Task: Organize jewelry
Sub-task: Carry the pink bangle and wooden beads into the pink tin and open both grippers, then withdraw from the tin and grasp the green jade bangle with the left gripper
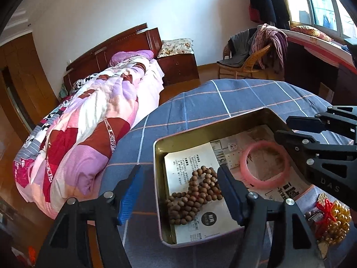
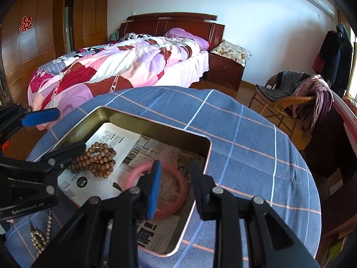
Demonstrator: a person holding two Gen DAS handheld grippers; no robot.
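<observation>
The tin [image 1: 160, 147] sits on the table [image 1: 200, 102], holding the bead string [image 1: 194, 192] left of the bangle [image 1: 265, 165].

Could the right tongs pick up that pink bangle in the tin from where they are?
Probably yes. The right tongs are open just over the pink bangle, one finger already inside the ring, and nothing lies on top of it.

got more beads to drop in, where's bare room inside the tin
Free: the paper liner along the far wall of the tin, beyond the wooden beads and pink bangle. Crowded: the near half, where both lie.
</observation>
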